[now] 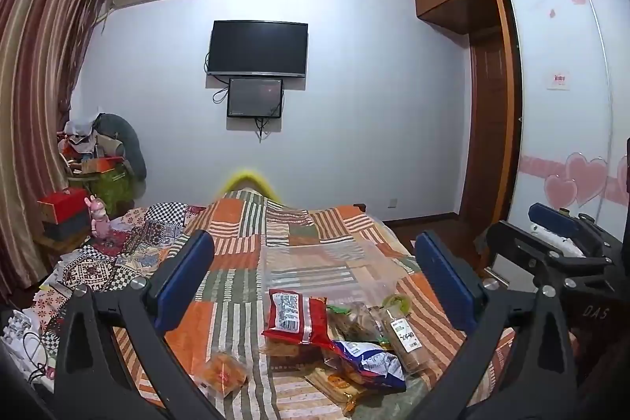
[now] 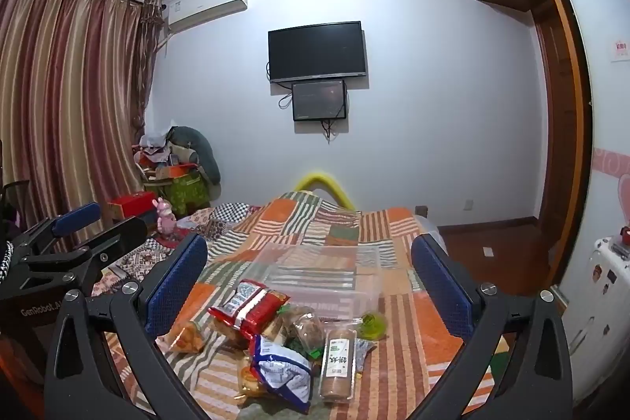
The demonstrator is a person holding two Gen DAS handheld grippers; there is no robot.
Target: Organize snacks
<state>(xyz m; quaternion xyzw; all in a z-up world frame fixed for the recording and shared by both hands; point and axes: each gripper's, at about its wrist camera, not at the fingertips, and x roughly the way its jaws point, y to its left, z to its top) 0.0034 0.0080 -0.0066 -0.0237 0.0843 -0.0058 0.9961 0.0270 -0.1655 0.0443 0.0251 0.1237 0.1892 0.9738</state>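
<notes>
Patchwork-quilted bed [image 2: 397, 306] bearing a heap of snack packets [image 2: 275, 333] and, seemingly, a clear plastic bin [image 2: 323, 274].

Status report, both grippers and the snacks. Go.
Left gripper open, empty. Right gripper open, empty. Snack pile loose on bedspread, clear bin behind it. Nothing blocking.

We see a soft cloth patchwork quilt [image 2: 397, 306], a glossy red foil snack packet [image 2: 248, 309], a clear smooth plastic box [image 2: 315, 272] and matt blue finger pads [image 2: 177, 286].
</notes>
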